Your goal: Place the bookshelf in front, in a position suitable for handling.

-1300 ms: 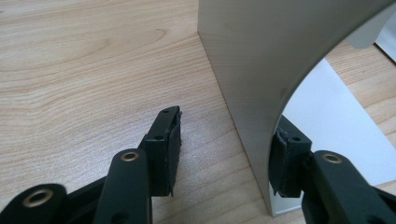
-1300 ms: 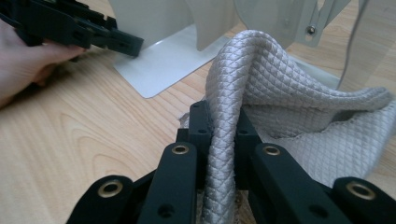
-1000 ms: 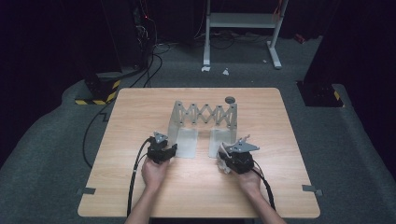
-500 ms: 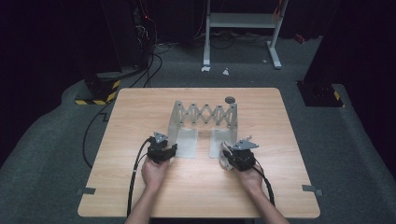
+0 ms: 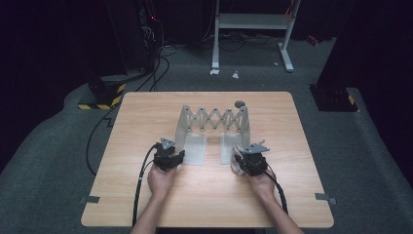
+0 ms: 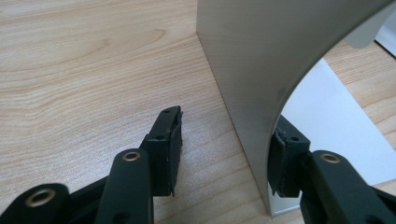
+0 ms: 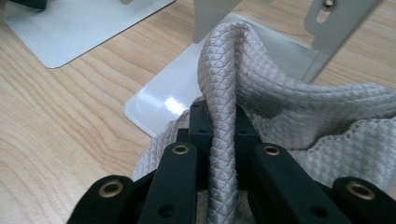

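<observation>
A grey metal scissor rack (image 5: pixel 214 119) stands in the middle of the wooden table (image 5: pixel 146 117), with a flat foot plate under each end. My left gripper (image 5: pixel 176 155) is at the rack's left upright (image 6: pixel 261 60). Its jaws straddle that plate's edge, and the left pad (image 6: pixel 170 140) stands clear of the metal, so the gripper (image 6: pixel 227 123) is open. My right gripper (image 5: pixel 243 155) is at the right foot plate (image 7: pixel 163 98). This gripper (image 7: pixel 223 112) is shut on a fold of grey quilted cloth (image 7: pixel 280 107), which bunches up past the jaws.
A small dark round object (image 5: pixel 239 103) lies behind the rack's right end. Black cables trail off the near table edge from both grippers. Tape marks (image 5: pixel 91 199) sit at the near corners. A white metal stand (image 5: pixel 253 29) and a yellow-black striped block (image 5: pixel 104 92) are on the floor beyond.
The right gripper with the cloth has shifted only slightly. The left hand has kept still at the upright.
</observation>
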`<state>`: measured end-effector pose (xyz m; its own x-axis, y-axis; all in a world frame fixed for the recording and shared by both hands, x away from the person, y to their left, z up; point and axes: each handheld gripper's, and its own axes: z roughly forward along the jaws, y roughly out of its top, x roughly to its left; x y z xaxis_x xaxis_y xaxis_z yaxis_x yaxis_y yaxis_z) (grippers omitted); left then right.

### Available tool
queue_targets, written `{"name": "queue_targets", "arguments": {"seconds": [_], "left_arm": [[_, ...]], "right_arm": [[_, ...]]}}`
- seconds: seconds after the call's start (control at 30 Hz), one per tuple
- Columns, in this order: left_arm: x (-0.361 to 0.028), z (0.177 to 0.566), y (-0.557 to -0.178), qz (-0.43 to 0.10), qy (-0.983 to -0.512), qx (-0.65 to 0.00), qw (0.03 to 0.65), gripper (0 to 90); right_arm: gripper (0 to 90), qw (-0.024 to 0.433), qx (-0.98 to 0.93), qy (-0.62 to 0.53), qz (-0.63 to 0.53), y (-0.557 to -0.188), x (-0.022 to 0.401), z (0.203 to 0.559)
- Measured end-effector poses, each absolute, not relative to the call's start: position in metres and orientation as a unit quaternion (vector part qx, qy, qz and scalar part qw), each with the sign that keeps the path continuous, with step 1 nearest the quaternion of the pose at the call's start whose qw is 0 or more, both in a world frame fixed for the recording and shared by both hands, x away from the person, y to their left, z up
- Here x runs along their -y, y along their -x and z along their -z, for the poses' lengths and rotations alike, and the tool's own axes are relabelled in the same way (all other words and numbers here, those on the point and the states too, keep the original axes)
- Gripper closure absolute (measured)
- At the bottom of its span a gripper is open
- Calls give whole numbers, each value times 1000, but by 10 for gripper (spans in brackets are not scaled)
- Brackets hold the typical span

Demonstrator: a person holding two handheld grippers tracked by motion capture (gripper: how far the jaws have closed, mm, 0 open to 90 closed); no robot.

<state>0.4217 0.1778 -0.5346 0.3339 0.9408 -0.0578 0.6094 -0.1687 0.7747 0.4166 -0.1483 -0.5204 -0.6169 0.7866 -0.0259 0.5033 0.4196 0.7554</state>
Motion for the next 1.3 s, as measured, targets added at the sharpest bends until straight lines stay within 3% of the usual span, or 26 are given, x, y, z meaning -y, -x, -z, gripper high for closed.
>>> {"name": "queue_targets", "arguments": {"seconds": [0.8,1.3], "left_arm": [[-178,535,-422,-227,-730,-531,366,522],[-178,535,-422,-226,-730,-531,367,523]], "right_arm": [[836,170,-837,-366,-368,-420,111,517],[836,190,-837,-381,-343,-423,135,517]]}}
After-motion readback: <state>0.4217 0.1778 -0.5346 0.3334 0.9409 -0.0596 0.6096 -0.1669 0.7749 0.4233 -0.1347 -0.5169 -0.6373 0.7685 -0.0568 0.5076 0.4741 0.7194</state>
